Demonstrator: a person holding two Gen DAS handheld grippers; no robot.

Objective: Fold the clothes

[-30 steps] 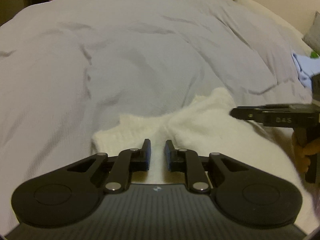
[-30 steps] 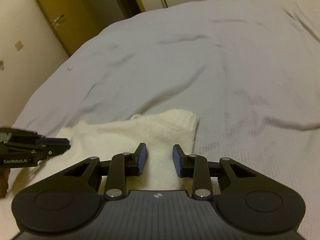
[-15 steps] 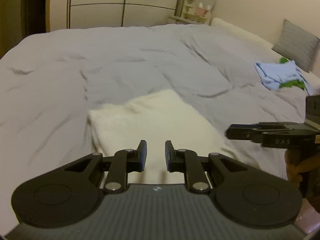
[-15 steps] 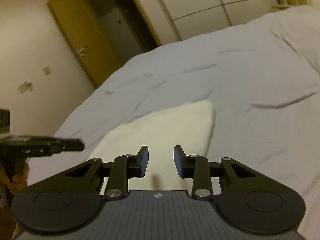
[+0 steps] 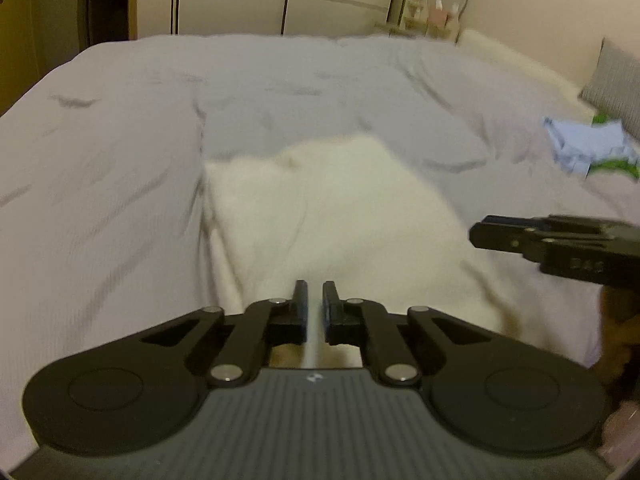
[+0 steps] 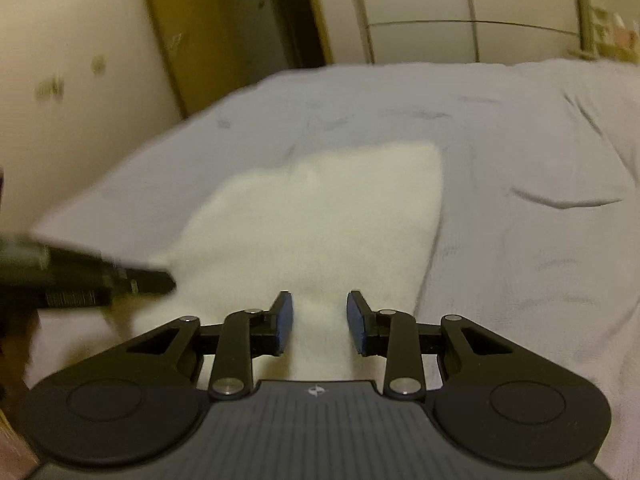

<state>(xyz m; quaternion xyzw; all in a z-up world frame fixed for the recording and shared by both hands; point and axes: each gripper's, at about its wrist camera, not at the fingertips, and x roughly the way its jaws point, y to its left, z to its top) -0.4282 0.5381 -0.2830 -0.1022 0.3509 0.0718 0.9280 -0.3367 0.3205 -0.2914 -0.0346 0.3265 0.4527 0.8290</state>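
Lying lengthwise away, white garment (image 5: 328, 216) (folded); left tool (image 5: 315, 307) nearly clenched, right tool (image 6: 320, 322) released.

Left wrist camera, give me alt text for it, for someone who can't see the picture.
A folded white garment lies flat on a bed covered by a pale grey duvet, seen past the left gripper, whose fingers stand slightly apart with nothing between them. The right gripper reaches in from the right edge, and crumpled blue and green clothes sit further back near a grey pillow.
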